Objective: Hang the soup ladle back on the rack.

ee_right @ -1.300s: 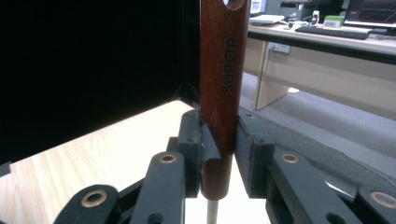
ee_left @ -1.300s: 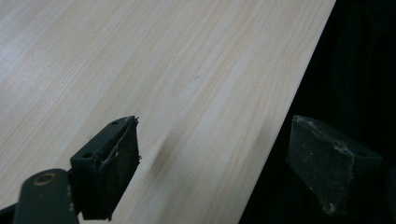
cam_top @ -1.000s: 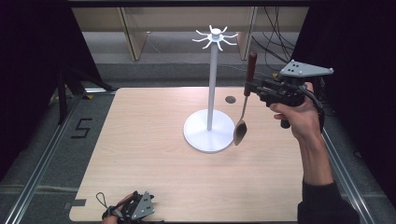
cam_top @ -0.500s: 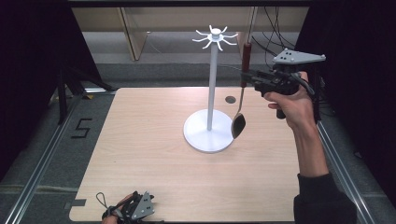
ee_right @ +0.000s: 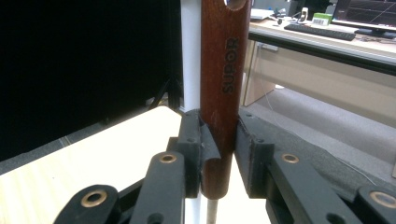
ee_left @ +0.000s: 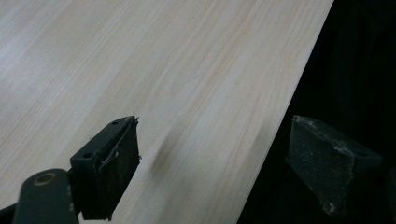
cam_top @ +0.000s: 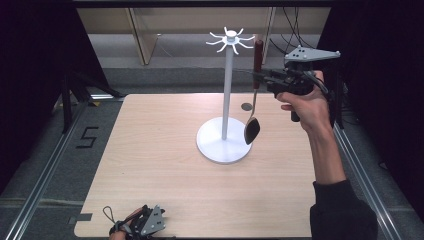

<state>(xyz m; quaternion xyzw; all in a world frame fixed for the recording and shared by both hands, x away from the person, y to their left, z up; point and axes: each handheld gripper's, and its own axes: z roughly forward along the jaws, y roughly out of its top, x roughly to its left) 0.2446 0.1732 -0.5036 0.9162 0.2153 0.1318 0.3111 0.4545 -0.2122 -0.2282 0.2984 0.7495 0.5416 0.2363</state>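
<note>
A spoon [cam_top: 253, 105] with a dark red wooden handle [ee_right: 223, 70] and a dark bowl hangs upright in the air, bowl down over the white stand's round base [cam_top: 222, 146]. My right gripper [cam_top: 262, 76] is shut on the handle just right of the stand's pole [cam_top: 227, 85]; the handle top is level with the stand's hook arms [cam_top: 230, 39]. In the right gripper view, my right gripper [ee_right: 219, 154] clamps the handle, marked SUPOR, with its hanging hole at the top. My left gripper [cam_top: 140, 226] rests at the table's near left edge; my left gripper [ee_left: 212, 163] is open and holds nothing.
The wooden table [cam_top: 165, 165] has a small dark hole [cam_top: 246, 106] behind the stand. Metal rails [cam_top: 45, 175] run along both sides. A shelf unit [cam_top: 145, 35] stands beyond the far edge. Desks with screens [ee_right: 355, 23] lie in the background.
My right gripper has lifted the spoon and carried it left toward the stand's top; the spoon now hangs straighter. The left gripper has stayed put.
</note>
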